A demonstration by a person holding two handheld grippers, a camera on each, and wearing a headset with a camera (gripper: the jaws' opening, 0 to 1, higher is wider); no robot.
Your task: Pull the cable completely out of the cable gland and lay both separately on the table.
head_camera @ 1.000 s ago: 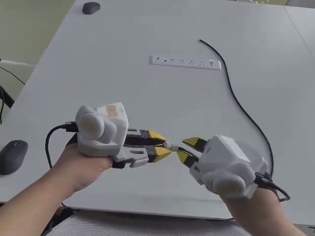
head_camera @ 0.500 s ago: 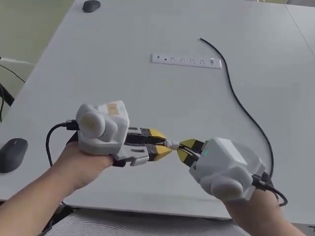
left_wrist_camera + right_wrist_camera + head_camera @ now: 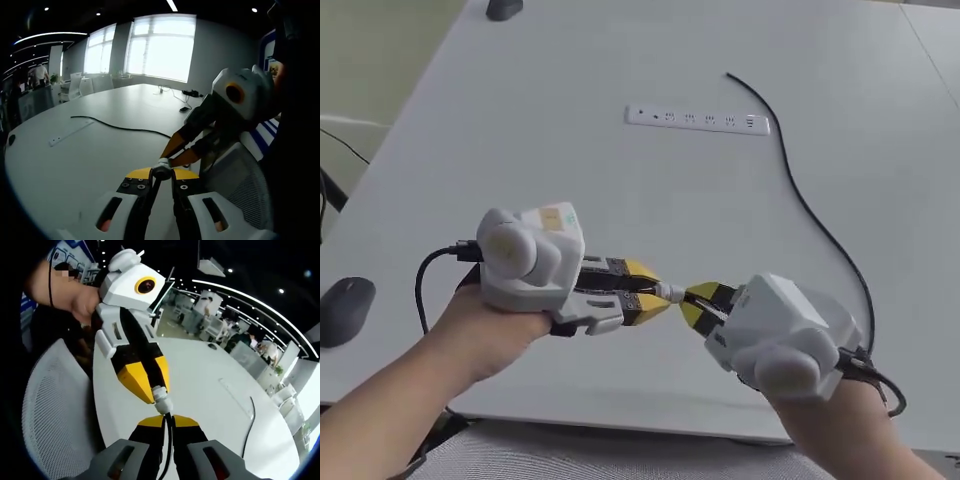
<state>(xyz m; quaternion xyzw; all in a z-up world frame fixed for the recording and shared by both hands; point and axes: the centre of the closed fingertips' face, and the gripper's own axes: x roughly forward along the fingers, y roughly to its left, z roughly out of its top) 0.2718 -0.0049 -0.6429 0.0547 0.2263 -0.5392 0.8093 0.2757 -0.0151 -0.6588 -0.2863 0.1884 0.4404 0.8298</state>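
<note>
Mouse (image 3: 345,308): lay on the table (image 3: 570,130) at 9 o'clock from the left hand, well apart from the grippers
Left hand (image 3: 485,335): wrapped under the left gripper, near the table's 6 o'clock edge
Far mouse (image 3: 503,10): sat at the table's 11 o'clock end
Chair (image 3: 570,450): grey mesh, at 6 o'clock in the head view, below the table's near edge
Left gripper (image 3: 658,294): pointed toward 3 o'clock in the head view; its yellow fingers were drawn together and clamped on the gland at their very tips
Gland (image 3: 667,293): small and white, held off the table between the two grippers; in the right gripper view it sat at 12 o'clock from that gripper's own jaws
Cable (image 3: 168,432): thin and black; in the right gripper view it ran out of the gland toward 6 o'clock, down the slot between the right jaws; not yet out of the gland
Right gripper (image 3: 688,303): pointed toward 9 o'clock, nose to nose with the left gripper; fingers pressed together on the cable just beside the gland
Strip (image 3: 698,121): white, flat on the table at 12 o'clock from the gland, well apart
Cord (image 3: 810,215): black, loose on the table, curved from beside the strip toward 5 o'clock and passed behind the right gripper
Right hand (image 3: 830,420): held the right gripper from below, at 5 o'clock in the head view
</note>
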